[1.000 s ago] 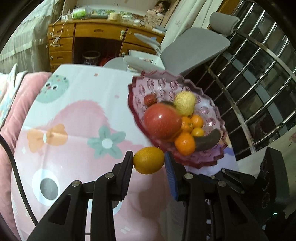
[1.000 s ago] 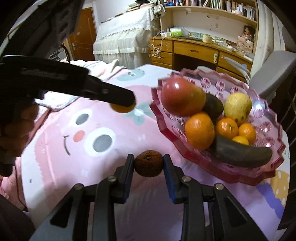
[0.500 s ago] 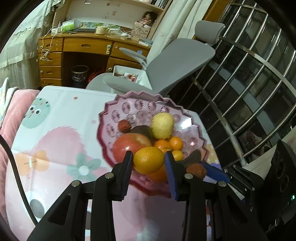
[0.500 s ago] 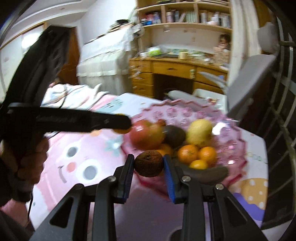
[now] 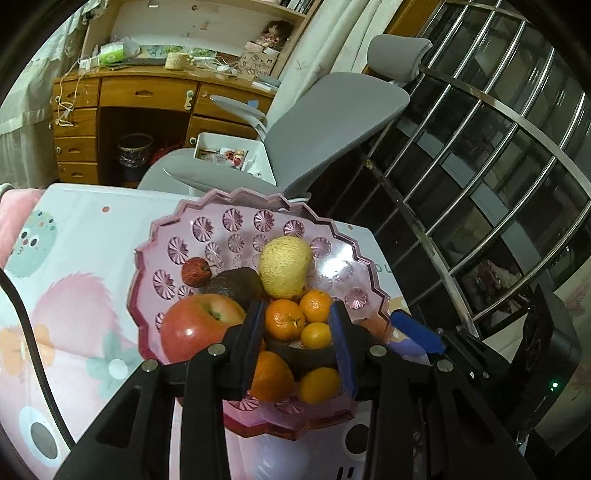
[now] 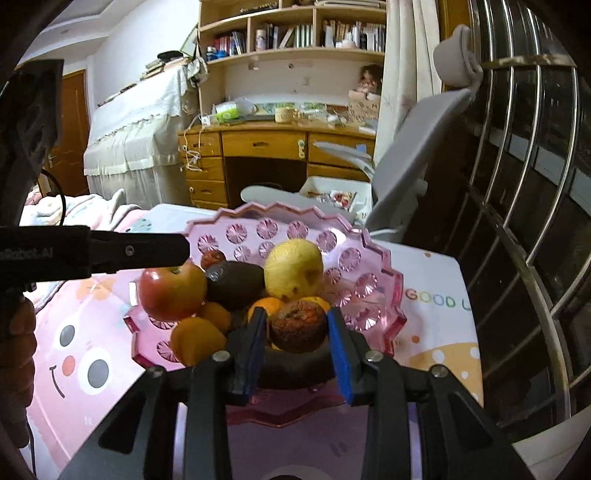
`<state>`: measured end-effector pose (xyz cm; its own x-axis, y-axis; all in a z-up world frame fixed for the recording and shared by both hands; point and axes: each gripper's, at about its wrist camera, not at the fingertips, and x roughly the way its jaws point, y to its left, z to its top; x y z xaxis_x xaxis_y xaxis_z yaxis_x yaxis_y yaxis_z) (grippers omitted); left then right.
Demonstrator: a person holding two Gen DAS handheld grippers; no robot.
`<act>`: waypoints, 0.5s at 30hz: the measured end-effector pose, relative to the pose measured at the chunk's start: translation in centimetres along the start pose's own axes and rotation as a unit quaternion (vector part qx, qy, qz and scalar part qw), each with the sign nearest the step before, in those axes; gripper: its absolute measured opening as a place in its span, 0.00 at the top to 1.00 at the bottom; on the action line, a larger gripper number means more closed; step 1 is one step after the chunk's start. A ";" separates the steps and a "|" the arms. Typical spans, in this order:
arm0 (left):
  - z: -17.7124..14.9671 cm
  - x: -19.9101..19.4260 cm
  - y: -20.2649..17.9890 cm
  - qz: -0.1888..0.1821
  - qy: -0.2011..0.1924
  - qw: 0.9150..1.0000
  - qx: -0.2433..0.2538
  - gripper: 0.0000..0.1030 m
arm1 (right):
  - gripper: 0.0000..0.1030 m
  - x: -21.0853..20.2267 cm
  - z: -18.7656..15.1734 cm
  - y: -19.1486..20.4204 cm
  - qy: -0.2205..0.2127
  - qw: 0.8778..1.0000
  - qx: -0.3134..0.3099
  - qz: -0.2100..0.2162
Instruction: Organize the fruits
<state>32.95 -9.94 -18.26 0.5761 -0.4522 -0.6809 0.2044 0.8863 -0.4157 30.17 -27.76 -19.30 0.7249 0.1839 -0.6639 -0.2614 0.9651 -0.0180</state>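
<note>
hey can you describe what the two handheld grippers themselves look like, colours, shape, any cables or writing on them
Both are black plastic with two long fingers, silver rivets at the joints and blue pads on the inner faces. The left gripper has a black cable trailing beside it, and pale lettering on its side in the right view, too blurred to read fully. The right gripper has the same build; its boxy black body shows a small green light.

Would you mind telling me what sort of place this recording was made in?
Most likely a bedroom or home study: a wooden desk with bookshelves above it, a grey office chair, and a fruit bowl on a cartoon-print cloth.
</note>
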 end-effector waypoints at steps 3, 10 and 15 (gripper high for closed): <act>-0.2 0.0 0.0 0.001 0.003 1.000 -0.003 0.61 | 0.39 -0.3 -0.2 0.0 -0.007 1.000 0.007 -0.002; -1.4 -2.0 0.9 -0.005 0.008 1.000 -0.007 0.53 | 0.31 -1.2 -1.5 1.0 0.018 0.999 0.029 -0.025; -3.3 -4.6 1.6 -0.004 0.031 1.000 0.001 0.48 | 0.30 -2.9 -2.9 2.1 0.050 0.995 0.079 -0.036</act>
<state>27.99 -6.74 -17.81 0.5246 -0.4647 -0.7133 0.2108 0.8827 -0.4201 25.63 -26.77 -19.60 0.6694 0.1020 -0.7358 -0.1021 0.9938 0.0448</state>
